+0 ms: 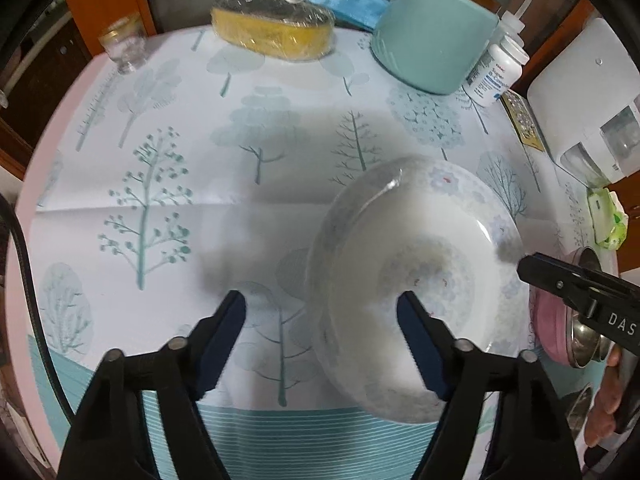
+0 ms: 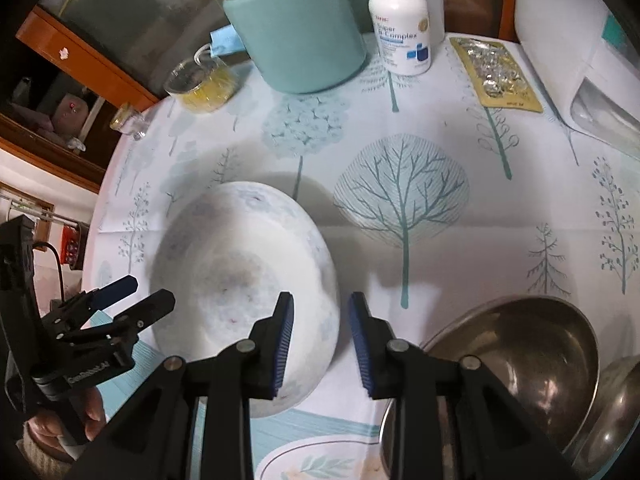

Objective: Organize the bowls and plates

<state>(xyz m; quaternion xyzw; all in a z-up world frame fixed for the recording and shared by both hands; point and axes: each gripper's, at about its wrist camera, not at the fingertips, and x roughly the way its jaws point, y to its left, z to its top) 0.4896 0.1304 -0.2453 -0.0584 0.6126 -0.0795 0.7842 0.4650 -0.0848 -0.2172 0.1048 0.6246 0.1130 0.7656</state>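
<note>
A white deep plate [image 1: 420,280] with a faint blue flower pattern lies on the tree-print tablecloth [image 1: 168,208]. My left gripper [image 1: 320,320] is open and straddles the plate's left rim, one pad over the cloth and the other over the plate's inside. In the right wrist view the same plate [image 2: 240,272] sits lower left. My right gripper [image 2: 320,298] straddles its right rim with narrow jaws, and a sliver of cloth shows between the rim and the outer pad. One of the right gripper's fingers [image 1: 560,284] shows at the plate's right edge. The left gripper [image 2: 148,294] appears at far left.
Nested steel bowls [image 2: 520,360] stand right of the plate. Part of another patterned plate [image 2: 320,460] shows at the bottom edge. At the back are a teal canister [image 2: 296,28], a supplement bottle [image 2: 400,24], a blister pack [image 2: 496,76], a white appliance [image 2: 580,60] and a wrapped yellow sponge [image 1: 276,28].
</note>
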